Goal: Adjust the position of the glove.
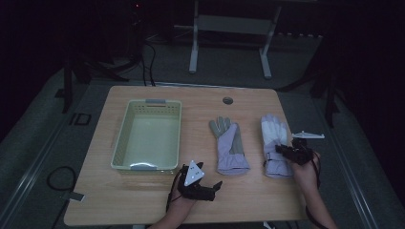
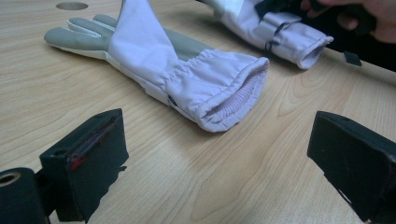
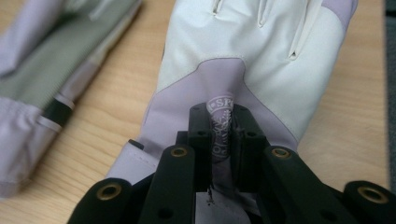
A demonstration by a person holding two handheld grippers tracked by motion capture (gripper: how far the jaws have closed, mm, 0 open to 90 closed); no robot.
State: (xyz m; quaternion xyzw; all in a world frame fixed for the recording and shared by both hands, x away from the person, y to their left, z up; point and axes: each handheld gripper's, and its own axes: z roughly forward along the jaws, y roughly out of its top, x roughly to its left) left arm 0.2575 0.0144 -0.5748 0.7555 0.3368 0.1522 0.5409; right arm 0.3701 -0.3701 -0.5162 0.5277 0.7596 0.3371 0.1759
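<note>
Right gripper (image 3: 219,135) pinching a raised fold of lilac fabric with a round printed badge, on the back of the right-hand ski glove (image 3: 252,60); jaws nearly together, cloth squeezed between the pads. In the high view, same gripper (image 1: 286,151) sitting over the wrist part of that glove (image 1: 274,136), held by the person's right hand (image 1: 305,169) coming in from the bottom right. Glove lying flat on the wooden table (image 1: 143,200), white fingers pointing away from the person, cuff toward the near edge.

Second ski glove (image 1: 228,145) just left of it, apart from it, grey palm up, elastic cuff (image 2: 233,100) gaping toward the left gripper (image 2: 219,158). Left gripper spread wide over bare tabletop, nothing between the jaws, short of that cuff. In the high view, left gripper (image 1: 212,187) near the front edge, just right of the near corner of the pale yellow-green plastic basket (image 1: 123,133), which stands on the left half of the table.
</note>
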